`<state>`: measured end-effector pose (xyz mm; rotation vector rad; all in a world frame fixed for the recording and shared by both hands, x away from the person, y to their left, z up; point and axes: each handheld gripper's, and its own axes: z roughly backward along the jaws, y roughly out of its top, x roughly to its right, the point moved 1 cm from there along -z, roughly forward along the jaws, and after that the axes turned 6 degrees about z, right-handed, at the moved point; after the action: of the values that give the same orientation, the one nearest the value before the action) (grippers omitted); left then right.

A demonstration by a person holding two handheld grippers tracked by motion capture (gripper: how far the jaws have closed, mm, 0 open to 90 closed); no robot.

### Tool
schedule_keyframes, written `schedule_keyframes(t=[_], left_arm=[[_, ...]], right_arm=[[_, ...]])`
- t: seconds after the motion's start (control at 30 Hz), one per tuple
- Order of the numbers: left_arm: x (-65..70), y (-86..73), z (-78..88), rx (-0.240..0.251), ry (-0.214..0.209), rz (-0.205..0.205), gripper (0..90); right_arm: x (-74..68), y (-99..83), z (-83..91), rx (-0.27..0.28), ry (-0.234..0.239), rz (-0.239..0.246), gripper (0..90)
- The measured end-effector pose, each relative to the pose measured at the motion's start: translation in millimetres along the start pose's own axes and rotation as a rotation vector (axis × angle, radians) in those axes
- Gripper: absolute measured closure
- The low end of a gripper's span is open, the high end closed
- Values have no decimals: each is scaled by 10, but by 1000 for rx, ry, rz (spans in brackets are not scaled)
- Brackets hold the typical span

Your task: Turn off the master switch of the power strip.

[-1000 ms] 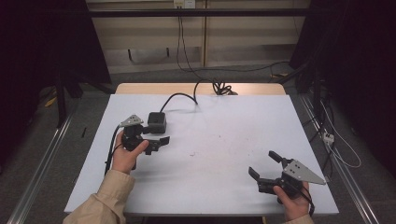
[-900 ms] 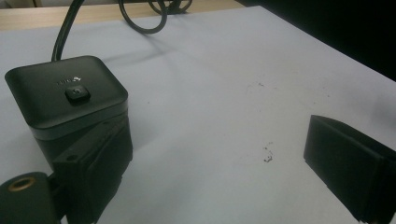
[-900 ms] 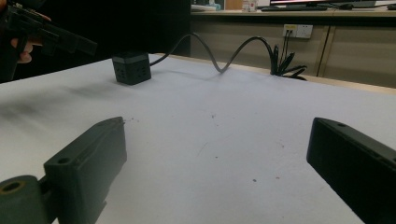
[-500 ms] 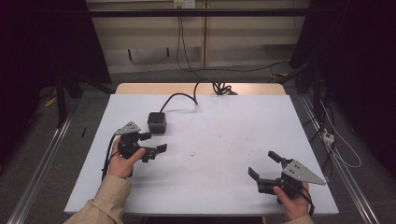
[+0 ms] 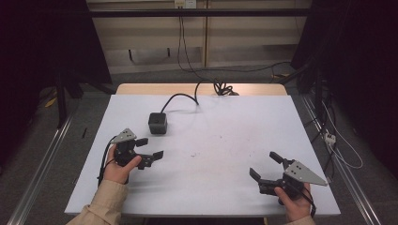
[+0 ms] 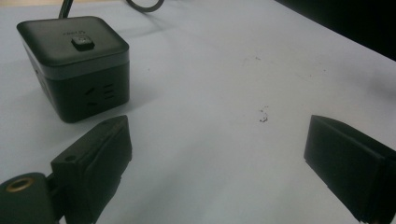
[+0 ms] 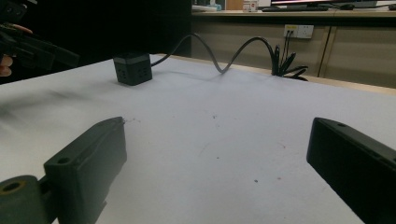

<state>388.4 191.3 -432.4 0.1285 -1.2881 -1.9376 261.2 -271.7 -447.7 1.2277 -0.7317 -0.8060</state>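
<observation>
A black cube power socket (image 5: 157,123) sits on the white table (image 5: 220,140) left of centre, with its black cable (image 5: 180,97) running to the far edge. My left gripper (image 5: 151,147) is open and empty, held just short of the cube on its near side. In the left gripper view the cube (image 6: 77,60) lies beyond my left jaw, apart from it, with bare table in the open left gripper (image 6: 217,144). My right gripper (image 5: 264,165) is open and empty near the front right. The right gripper view shows the cube (image 7: 133,67) far off past the open right gripper (image 7: 217,154).
The cable ends in a coiled bundle (image 5: 224,88) at the table's far edge. More cables (image 5: 333,140) lie on the floor to the right. A metal rail (image 5: 42,164) runs along the left side. In the right gripper view the other gripper (image 7: 32,46) shows at far left.
My left gripper has drawn back from the cube toward the near edge and a little left. The right gripper has stayed put.
</observation>
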Motion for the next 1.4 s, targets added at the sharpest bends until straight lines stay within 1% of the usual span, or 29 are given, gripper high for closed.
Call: schedule_keyframes(t=[0.03,0.2,0.4,0.43,0.5,0.57,0.67,0.87,0.97,1.1,1.4], left_arm=[[-2,-15,10,5,-3,4,71],[-9,-74,68,-4,8,-3,71],[-21,-133,113,4,6,3,71],[-27,-141,124,-2,9,0,71],[-32,-159,142,3,12,6,71],[-41,-175,162,3,21,1,71],[-47,-199,185,3,24,4,71],[-58,-238,235,15,34,8,71],[-63,-254,263,20,47,-1,72],[-66,-279,288,17,44,7,74],[-72,-319,352,21,48,2,74]], right_arm=[[-2,0,-2,0,1,1,45],[-6,0,-6,1,2,0,45],[-10,2,-4,1,3,-2,45],[-9,1,-5,1,2,-1,45],[-8,1,-5,0,2,0,45],[-9,3,-5,1,2,-1,45],[-14,5,-6,0,0,-3,45],[-18,6,-5,-2,4,1,45],[-16,6,-5,-1,3,1,45],[-16,6,-5,-2,4,2,45],[-26,2,-13,-6,7,5,45]])
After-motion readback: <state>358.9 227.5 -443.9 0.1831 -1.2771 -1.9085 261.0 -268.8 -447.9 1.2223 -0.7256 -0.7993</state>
